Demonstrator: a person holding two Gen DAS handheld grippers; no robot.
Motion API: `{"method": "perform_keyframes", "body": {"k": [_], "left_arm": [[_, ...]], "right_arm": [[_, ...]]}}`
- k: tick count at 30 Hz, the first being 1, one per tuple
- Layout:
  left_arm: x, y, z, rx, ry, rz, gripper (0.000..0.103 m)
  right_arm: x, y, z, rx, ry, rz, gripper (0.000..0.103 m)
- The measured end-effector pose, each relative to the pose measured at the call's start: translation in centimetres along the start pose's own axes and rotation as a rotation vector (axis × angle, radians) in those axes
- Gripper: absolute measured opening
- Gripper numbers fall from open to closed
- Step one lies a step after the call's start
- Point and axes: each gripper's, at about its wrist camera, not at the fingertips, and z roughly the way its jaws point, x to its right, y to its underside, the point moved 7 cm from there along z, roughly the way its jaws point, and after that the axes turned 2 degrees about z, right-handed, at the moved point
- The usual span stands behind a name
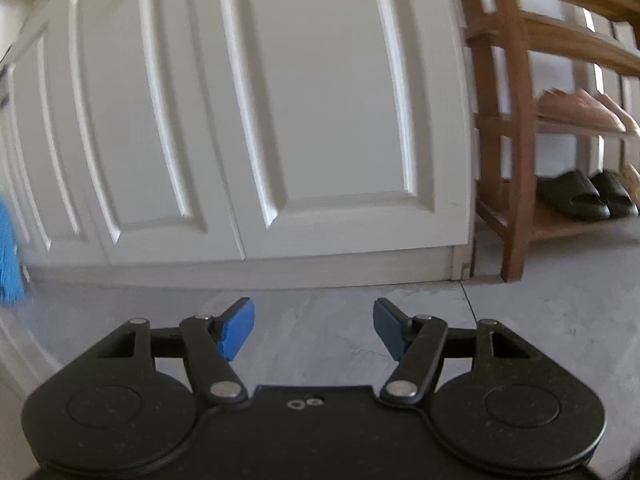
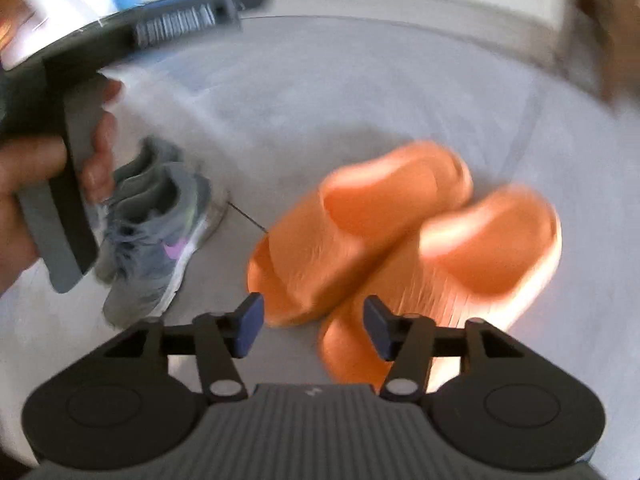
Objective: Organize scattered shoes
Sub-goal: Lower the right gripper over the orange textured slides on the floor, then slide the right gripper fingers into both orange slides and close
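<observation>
In the right wrist view a pair of orange slides [image 2: 400, 232] lies side by side on the grey floor, blurred, heels toward me. My right gripper [image 2: 314, 326] hovers just over those heels, open, its blue pads [image 2: 250, 322] clear of the rubber. A pair of grey sneakers [image 2: 160, 240] with a pink logo lies to the left of the slides. My left gripper [image 1: 314, 326] is open with only floor between its fingers, low in front of a white panelled door [image 1: 280, 120].
A wooden shoe rack [image 1: 516, 160] stands right of the door, with pink shoes [image 1: 580, 110] on a middle shelf and dark slides [image 1: 576, 196] on the bottom one. Something blue [image 1: 8, 256] hangs at the far left. A person's hand [image 2: 24, 184] grips the other gripper's handle.
</observation>
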Motion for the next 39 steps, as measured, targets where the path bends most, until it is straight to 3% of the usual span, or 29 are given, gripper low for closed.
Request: {"method": "perform_keyframes", "body": {"k": [3, 9, 14, 18, 22, 26, 29, 33, 36, 39], "left_arm": [[-1.0, 0.1, 0.1, 0.003, -0.013, -0.036, 0.066], [-2.3, 1.4, 1.0, -0.024, -0.012, -0.085, 0.066], [-2.7, 2.7, 2.0, -0.073, 0.011, -0.133, 0.066], [-2.0, 3.0, 2.2, -0.066, 0.036, -0.097, 0.066], [-1.1, 2.6, 3.0, -0.055, 0.066, -0.101, 0.066], [-0.3, 2.0, 3.3, -0.034, 0.081, -0.096, 0.066], [0.2, 1.4, 3.4, -0.023, 0.094, -0.111, 0.066], [0.6, 0.9, 3.4, -0.003, 0.091, -0.107, 0.066], [0.4, 1.2, 3.1, -0.008, 0.083, -0.099, 0.066], [-0.1, 1.7, 3.0, -0.020, 0.069, -0.103, 0.066]], "right_arm": [[-1.1, 3.3, 2.8, 0.091, 0.160, 0.133, 0.063], [-2.0, 4.2, 6.0, 0.204, 0.260, 0.148, 0.065], [-2.4, 4.0, 6.7, 0.300, 0.302, 0.203, 0.071], [-3.0, 3.3, 6.7, 0.337, 0.299, 0.169, 0.072], [-0.3, 2.8, 5.9, 0.323, 0.355, 0.230, 0.072], [4.6, 2.4, 4.0, 0.319, 0.496, 0.311, 0.073], [3.7, 2.5, 3.3, 0.344, 0.464, 0.219, 0.073], [-1.4, 2.9, 2.7, 0.424, 0.330, 0.010, 0.072], [-3.5, 3.0, 2.9, 0.409, 0.251, 0.025, 0.072], [-4.2, 2.7, 4.4, 0.382, 0.234, 0.065, 0.072]]}}
